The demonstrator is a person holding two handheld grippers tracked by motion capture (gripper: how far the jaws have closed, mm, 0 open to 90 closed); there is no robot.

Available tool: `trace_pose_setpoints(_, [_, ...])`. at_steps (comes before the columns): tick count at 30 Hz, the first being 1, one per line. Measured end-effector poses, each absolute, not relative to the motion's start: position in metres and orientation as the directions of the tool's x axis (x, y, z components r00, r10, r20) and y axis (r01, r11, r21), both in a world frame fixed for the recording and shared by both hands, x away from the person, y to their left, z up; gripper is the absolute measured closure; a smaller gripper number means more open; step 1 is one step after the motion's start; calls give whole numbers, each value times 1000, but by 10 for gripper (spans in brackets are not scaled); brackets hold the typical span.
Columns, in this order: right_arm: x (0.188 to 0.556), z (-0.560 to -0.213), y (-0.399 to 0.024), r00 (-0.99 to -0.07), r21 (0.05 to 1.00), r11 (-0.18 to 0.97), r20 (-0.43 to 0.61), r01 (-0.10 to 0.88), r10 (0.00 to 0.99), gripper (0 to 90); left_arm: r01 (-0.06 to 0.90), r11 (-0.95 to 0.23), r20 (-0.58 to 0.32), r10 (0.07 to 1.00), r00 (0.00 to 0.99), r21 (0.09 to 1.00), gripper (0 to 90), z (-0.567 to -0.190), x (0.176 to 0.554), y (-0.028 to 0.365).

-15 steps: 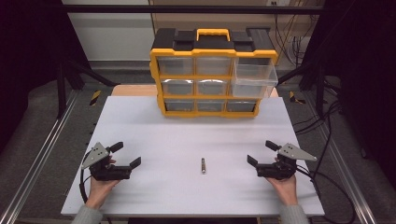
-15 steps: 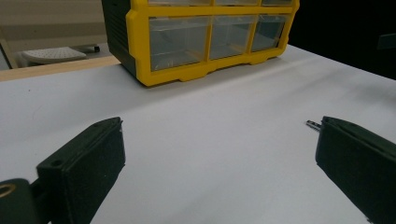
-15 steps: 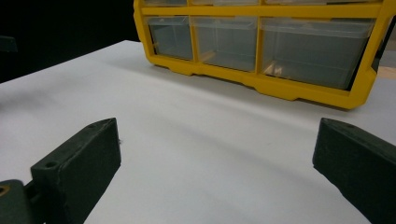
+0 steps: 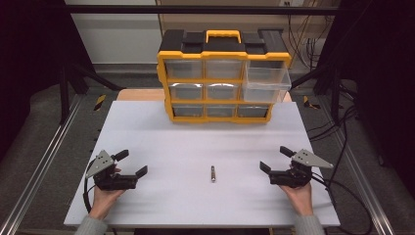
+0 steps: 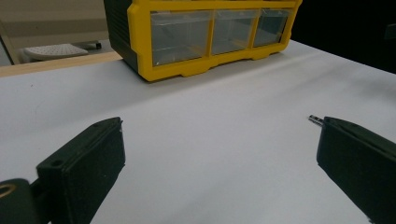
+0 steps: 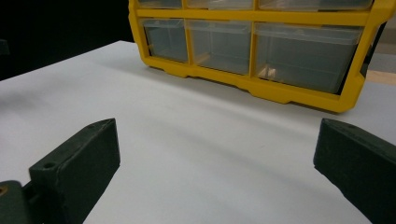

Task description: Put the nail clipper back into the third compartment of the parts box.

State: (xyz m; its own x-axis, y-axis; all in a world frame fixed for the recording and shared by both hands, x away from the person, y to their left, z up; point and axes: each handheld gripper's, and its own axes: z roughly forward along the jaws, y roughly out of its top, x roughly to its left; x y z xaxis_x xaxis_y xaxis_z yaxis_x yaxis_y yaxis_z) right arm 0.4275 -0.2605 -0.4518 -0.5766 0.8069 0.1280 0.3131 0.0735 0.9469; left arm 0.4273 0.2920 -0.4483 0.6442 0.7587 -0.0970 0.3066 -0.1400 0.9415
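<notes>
1. The small metal pin (image 4: pixel 213 174) is taken as the landmark. It lies flat on the white table (image 4: pixel 161 137), its long axis pointing toward the yellow drawer cabinet (image 4: pixel 222 78), which stands well beyond it at the far edge of the table.
2. The left gripper (image 4: pixel 131 162) is held to the left of the pin and well apart from it. Its jaws are spread wide and nothing is held between them; in the left gripper view the pin's tip (image 5: pixel 315 120) is seen just beside the right-hand jaw.
3. The right gripper (image 4: pixel 275 159) is held to the right of the pin, about as far off as the left. Its jaws are likewise spread wide and are empty.
4. Risk, rolling: the pin is judged slim and round, so a jaw that touches it from the side is likely to push it away before a grip is made.
5. Risk, scraping: because the pin lies flat, the jaw tips must be brought right down to the table; if they are lowered too hard, they may be jammed against the surface.
6. Risk, misplacement: two drawers (image 4: pixel 266 81) at the cabinet's right side are seen pulled out. A pin gripped off-centre may be tilted or dropped short of them.
</notes>
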Motion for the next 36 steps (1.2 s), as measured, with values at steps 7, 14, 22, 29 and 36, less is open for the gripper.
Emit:
trace_pose_setpoints(7, [428, -445, -251, -592, 947, 88, 119, 310, 797, 8, 304, -146, -90, 760, 644, 942, 12, -449, 428, 292])
trace_pose_setpoints(14, [429, -441, -235, -595, 937, 106, 121, 332, 795, 8, 300, -145, -88, 762, 641, 943, 13, -448, 428, 292])
trace_pose_setpoints(22, [430, -438, -215, -623, 925, 147, 113, 350, 774, 8, 299, -150, -81, 765, 639, 942, 13, -449, 427, 291])
trace_pose_setpoints(29, [429, -437, -193, -647, 915, 186, 99, 358, 756, 9, 302, -151, -81, 767, 637, 941, 14, -449, 428, 291])
trace_pose_setpoints(36, [428, -438, -172, -664, 901, 220, 94, 374, 742, 9, 307, -148, -85, 770, 632, 940, 13, -449, 428, 292])
